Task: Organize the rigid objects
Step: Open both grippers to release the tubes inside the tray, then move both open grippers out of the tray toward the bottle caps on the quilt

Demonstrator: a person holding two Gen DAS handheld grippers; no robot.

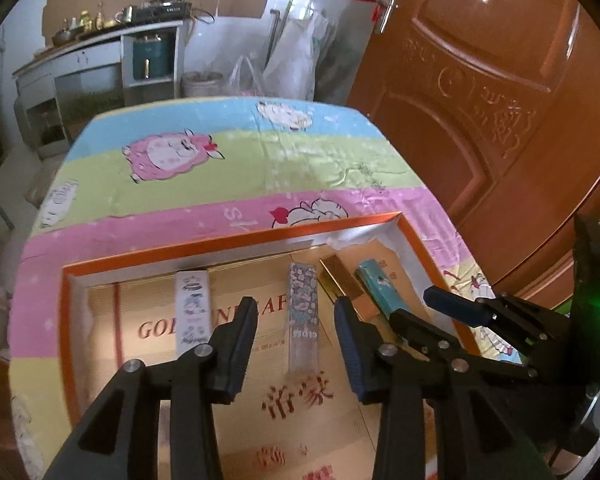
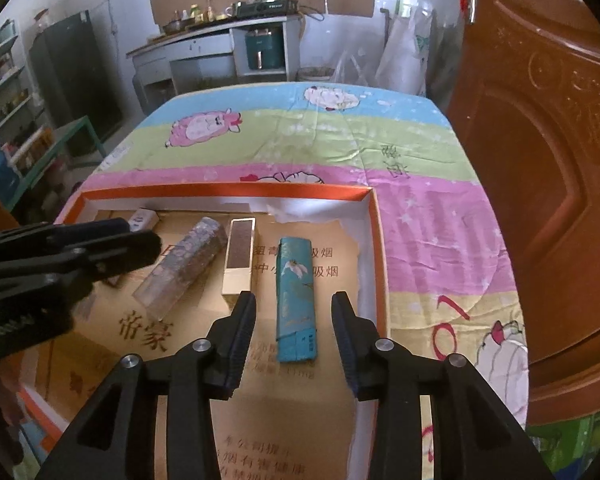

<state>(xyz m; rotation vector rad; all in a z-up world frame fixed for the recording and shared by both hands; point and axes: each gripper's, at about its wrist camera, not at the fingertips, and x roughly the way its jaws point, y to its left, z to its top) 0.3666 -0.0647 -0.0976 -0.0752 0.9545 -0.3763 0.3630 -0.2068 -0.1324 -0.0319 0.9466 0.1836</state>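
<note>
Both tongs apart, gripping nothing. Patterned box (image 1: 302,312) lies btwn left gripper (image 1: 296,344) jaws, teal box (image 2: 295,300) btwn right gripper (image 2: 293,334) jaws; lift straight up, w/o nudging either inside tray (image 2: 374,220).

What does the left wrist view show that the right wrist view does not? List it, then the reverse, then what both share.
Left wrist only: the white patterned box seen at full length, and "GOLDEN LEAF" lettering on the liner.

Right wrist only: a dark tall cabinet and green shelving at left.

Both: the orange-rimmed tray, teal flat box, gold box, grey floral tube, brown door, and both open grippers.
</note>
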